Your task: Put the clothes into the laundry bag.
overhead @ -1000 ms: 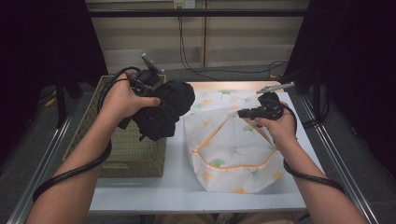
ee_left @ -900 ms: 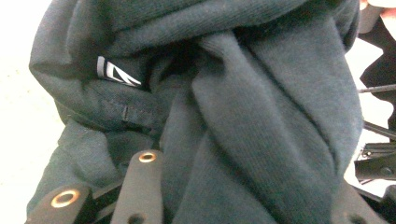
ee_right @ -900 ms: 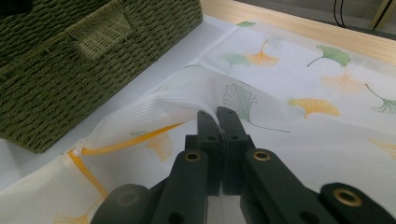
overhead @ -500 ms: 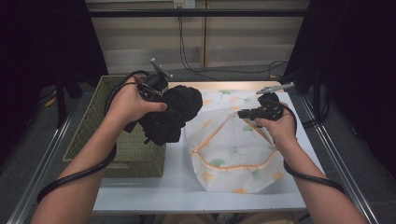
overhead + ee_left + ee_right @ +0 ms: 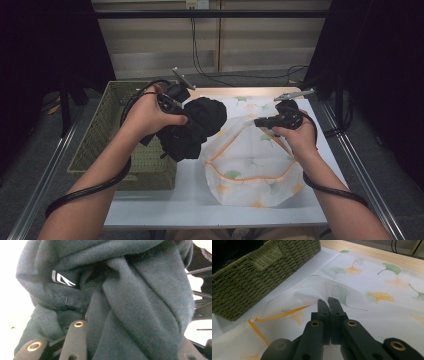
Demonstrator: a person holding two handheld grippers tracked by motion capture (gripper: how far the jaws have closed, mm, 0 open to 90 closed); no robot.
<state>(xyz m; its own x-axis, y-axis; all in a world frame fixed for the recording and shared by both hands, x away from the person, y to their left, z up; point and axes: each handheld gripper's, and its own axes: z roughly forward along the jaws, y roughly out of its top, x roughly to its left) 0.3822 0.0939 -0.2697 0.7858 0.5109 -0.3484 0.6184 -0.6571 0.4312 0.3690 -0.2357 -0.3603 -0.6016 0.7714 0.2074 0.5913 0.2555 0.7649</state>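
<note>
A bundled black garment (image 5: 195, 127) hangs above the table between a green wicker basket and a white mesh bag. My left gripper (image 5: 186, 124) is shut on it, its jaws buried in the cloth. In the left gripper view the dark knit garment (image 5: 140, 297), with a small white label (image 5: 62, 280), bulges between the jaws of the left gripper (image 5: 130, 345). The white mesh bag (image 5: 250, 160) has a ginkgo-leaf print and an orange zip edge and lies on the table. My right gripper (image 5: 258, 121) (image 5: 328, 302) is shut on the bag's upper layer (image 5: 312, 292) and lifts it into a peak.
The green wicker basket (image 5: 100, 145) (image 5: 249, 272) stands at the table's left, close to the bag. The white table (image 5: 170, 200) has a wooden far edge (image 5: 240, 92) and metal rails along both sides. Cables trail from both grippers over the person's forearms.
The left hand has carried the black garment to the right, from over the basket's edge towards the bag. The right hand and the lifted bag layer have stayed still.
</note>
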